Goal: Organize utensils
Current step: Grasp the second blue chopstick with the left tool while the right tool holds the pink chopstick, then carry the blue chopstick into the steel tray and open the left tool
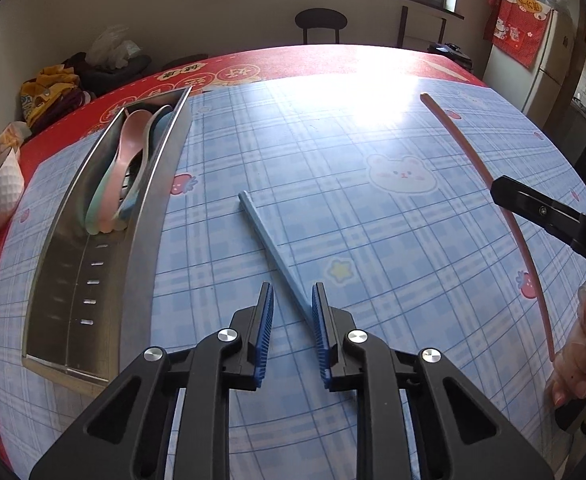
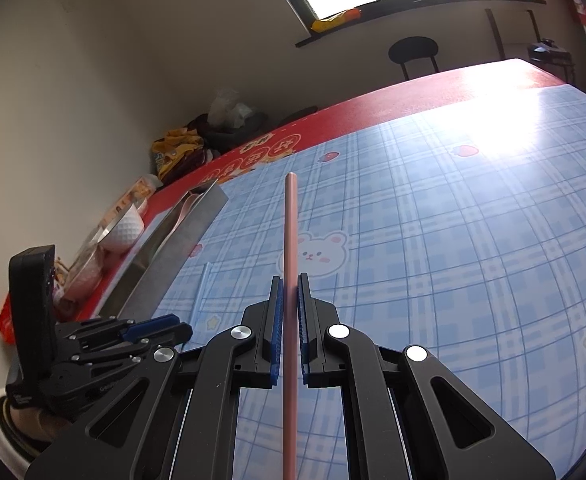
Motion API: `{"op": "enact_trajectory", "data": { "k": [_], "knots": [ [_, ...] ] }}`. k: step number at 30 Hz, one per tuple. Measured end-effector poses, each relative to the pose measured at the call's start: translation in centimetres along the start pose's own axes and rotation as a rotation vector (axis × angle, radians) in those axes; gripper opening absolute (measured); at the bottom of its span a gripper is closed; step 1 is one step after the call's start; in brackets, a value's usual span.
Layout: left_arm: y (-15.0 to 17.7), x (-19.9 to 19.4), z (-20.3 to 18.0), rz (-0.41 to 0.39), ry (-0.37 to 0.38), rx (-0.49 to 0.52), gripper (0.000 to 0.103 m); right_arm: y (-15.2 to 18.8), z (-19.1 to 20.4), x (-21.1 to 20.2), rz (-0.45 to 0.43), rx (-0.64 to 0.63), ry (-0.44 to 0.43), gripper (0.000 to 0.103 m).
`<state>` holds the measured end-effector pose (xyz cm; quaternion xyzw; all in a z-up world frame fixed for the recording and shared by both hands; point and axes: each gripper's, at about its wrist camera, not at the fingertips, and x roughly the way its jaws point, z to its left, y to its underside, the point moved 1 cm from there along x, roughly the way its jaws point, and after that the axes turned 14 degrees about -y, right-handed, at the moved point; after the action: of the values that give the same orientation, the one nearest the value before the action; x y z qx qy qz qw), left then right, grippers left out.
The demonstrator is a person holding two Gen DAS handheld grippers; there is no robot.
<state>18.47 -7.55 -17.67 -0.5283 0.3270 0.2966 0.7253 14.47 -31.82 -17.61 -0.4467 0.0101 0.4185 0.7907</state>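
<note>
Between the left gripper (image 1: pixel 292 304) fingers: blue chopstick (image 1: pixel 271 250) tip, jaws parted, not yet clamped.
Right gripper (image 2: pixel 290 292) is clenched on the pink chopstick (image 2: pixel 290 240). Spoons (image 1: pixel 127 160) already lie in the steel tray (image 1: pixel 149 216) to the left; both chopsticks remain outside. Nothing blocks the path; bowls (image 2: pixel 123 228) stand beyond the tray.

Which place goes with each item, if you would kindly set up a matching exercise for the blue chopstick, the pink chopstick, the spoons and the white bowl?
Things:
1. blue chopstick
2. pink chopstick
3. spoons
4. white bowl

Places:
A. inside the steel tray
B. clamped in the right hand-held gripper
C. outside the tray, by the table edge
D. flat on the tablecloth, near end at the left hand-held gripper

Pairs: 1-D, 2-B, 3-A, 4-C.
</note>
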Motion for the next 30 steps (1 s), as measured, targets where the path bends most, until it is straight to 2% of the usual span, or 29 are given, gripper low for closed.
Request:
{"op": "enact_trajectory", "data": {
  "k": [6,12,17,21,30],
  "knots": [
    [0.2,0.4,0.0,-0.006,-0.001,-0.006,0.020,-0.1,0.1,0.0,0.000,0.004,-0.003,0.007],
    [1.0,-0.2,-0.3,-0.067,-0.010,-0.014,0.020,-0.1,0.0,0.0,-0.001,0.011,-0.015,0.007],
    [1.7,-0.5,-0.4,-0.078,-0.004,-0.017,0.020,-0.1,0.0,0.0,0.000,0.010,-0.018,0.007],
    [1.9,-0.7,-0.8,-0.087,0.024,-0.011,0.012,0.0,-0.2,0.0,-0.005,0.022,-0.021,0.007],
    [1.9,-0.6,0.9,-0.087,0.089,-0.110,0.006,0.0,-0.1,0.2,0.002,0.026,-0.009,0.007]
  ]
}}
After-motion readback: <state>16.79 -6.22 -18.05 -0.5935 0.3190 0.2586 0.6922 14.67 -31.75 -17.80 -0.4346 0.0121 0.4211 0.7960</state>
